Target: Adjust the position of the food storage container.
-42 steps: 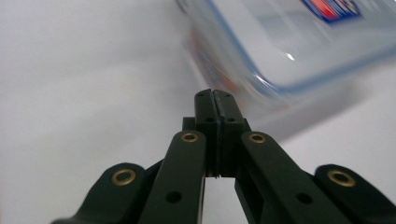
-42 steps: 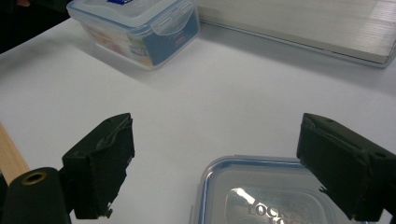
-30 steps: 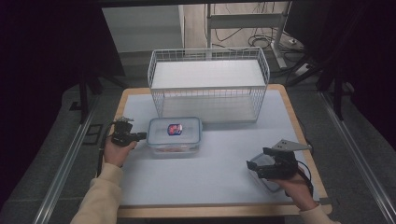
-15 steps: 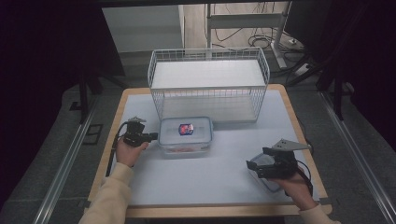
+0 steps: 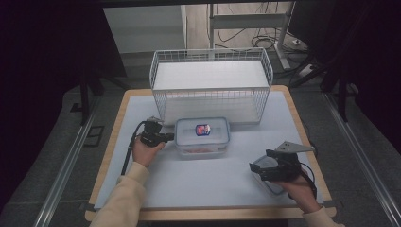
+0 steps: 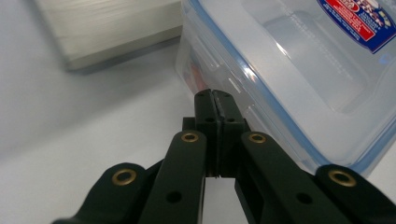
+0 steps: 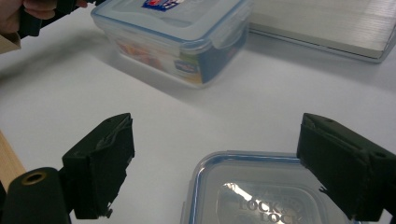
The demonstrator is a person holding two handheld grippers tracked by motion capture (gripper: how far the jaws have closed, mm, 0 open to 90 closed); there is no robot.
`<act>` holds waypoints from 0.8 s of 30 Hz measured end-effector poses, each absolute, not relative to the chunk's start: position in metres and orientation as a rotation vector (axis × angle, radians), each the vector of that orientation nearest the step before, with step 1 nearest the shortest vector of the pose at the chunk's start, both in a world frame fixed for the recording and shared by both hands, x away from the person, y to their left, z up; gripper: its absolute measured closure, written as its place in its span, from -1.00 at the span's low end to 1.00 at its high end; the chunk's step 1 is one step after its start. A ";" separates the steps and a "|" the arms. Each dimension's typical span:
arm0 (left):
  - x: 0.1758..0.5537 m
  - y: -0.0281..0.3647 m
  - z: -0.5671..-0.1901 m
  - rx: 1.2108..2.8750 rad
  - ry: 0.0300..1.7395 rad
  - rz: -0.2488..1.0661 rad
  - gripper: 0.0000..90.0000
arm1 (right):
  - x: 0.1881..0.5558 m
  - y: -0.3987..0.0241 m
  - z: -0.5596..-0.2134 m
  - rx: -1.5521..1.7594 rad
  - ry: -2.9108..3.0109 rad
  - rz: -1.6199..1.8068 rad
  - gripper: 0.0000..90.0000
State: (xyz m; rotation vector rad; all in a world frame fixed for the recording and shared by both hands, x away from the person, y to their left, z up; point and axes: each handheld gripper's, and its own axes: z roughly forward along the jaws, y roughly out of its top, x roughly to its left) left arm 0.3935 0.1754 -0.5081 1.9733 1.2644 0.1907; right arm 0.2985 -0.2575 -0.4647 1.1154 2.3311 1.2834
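**Closed claw pressed against the box**

The clear box with the blue-edged lid is seen on the white table, right in front of the wire basket. The left gripper is shut tight, with nothing held between its jaws, and its tip is pressed against the box's side by a lid clip. The right gripper is held wide open over a second, smaller box, which is not gripped.
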 end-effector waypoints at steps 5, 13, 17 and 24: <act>0.395 0.166 -0.508 1.969 1.261 0.189 1.00 | 0.298 -0.257 -0.465 1.114 2.335 1.283 -0.76; 0.377 0.179 -0.495 1.915 1.237 0.191 1.00 | 0.297 -0.257 -0.463 1.129 2.323 1.309 -0.76; 0.355 0.182 -0.485 1.899 1.203 0.189 1.00 | 0.296 -0.257 -0.461 1.127 2.306 1.311 -0.76; 0.331 0.183 -0.476 1.901 1.169 0.200 0.78 | 0.298 -0.256 -0.461 1.135 2.293 1.322 -0.75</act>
